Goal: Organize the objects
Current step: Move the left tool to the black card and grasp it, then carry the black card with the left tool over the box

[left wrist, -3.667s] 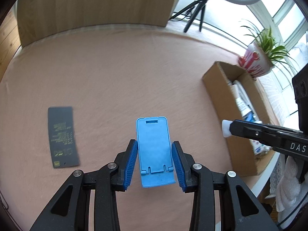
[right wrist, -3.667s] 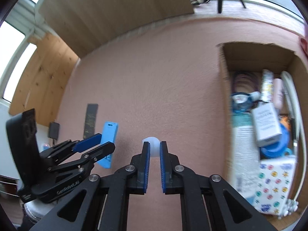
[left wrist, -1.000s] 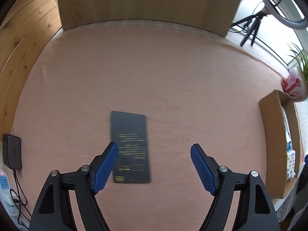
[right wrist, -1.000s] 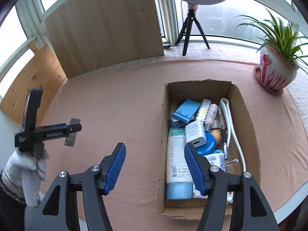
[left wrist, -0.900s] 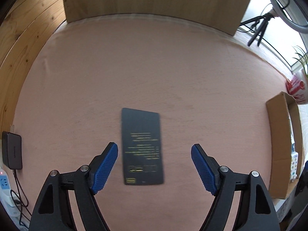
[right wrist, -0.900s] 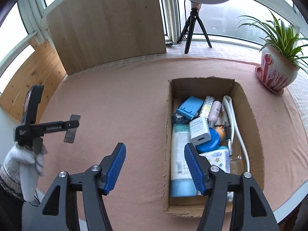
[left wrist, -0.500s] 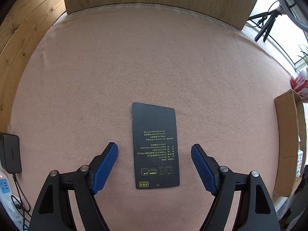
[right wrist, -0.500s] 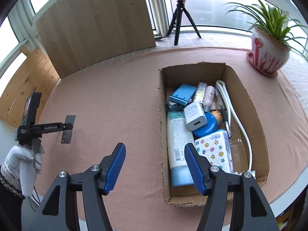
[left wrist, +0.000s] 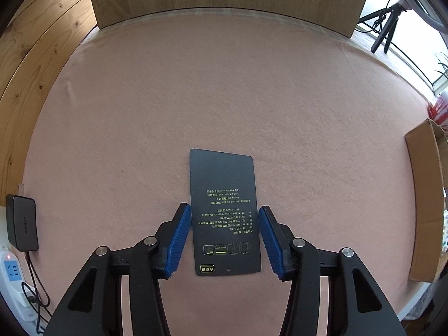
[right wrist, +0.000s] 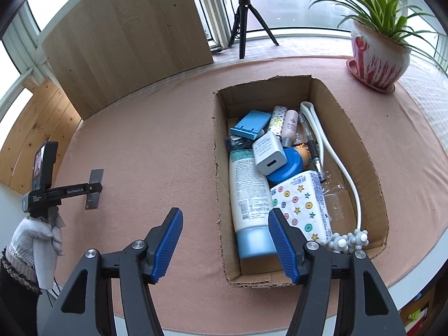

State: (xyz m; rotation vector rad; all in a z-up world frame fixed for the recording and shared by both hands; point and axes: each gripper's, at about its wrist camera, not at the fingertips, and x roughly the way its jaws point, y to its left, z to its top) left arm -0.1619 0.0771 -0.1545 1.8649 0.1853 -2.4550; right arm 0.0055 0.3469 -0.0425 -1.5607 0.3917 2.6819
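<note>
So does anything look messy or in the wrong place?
Yes: one flat black card lies alone on the pink cloth, between the left hand-held gripper pads, while everything else is piled in the cardboard box.

cardboard box: crammed full | pink cloth: open room

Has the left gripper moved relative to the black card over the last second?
Yes. The left gripper has shifted right and down onto the black card; its open fingers now flank the card on the pink tablecloth.
</note>
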